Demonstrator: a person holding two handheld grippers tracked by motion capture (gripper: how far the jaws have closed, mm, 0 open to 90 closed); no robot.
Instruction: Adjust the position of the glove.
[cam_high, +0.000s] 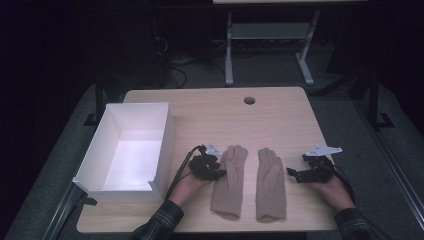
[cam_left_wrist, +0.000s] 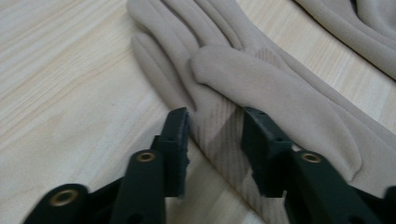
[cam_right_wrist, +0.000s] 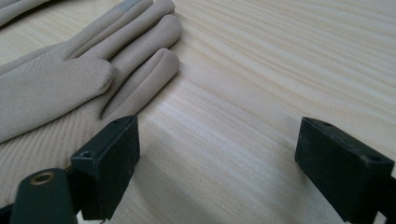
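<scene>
left glove (cam_high: 229, 180): beige knit glove, flat on the desk (cam_high: 280, 112), fingers pointing away from the person, cuff toward the near edge; lies just right of the white box (cam_high: 131, 150), so likely the first one to go in.
right glove (cam_high: 270, 184): same type, flat, parallel to left glove, small strip of bare desk between them; laid out as a neat pair, so each can be taken singly.
left gripper (cam_left_wrist: 212, 126): jaws partly spread, straddling the outer edge of left glove (cam_left_wrist: 261, 88) at the palm just below the thumb; fabric sits between the pads but they don't look pressed on it, so no pinch yet. Low and angled along the desk, probably to slide one jaw against the glove's edge.
right gripper (cam_right_wrist: 219, 144): jaws wide apart, bare wood between them, nothing held; right glove (cam_right_wrist: 70, 79) is just off its left jaw. Looks parked beside the glove, waiting.
white box: open top, empty, at the left of the desk beside the left hand (cam_high: 186, 186); probable drop-off.
step judged: start of grasp on left glove, nothing lifted.
risk: thin cloth flat on wood, jaws may skid over it or catch one layer.
</scene>
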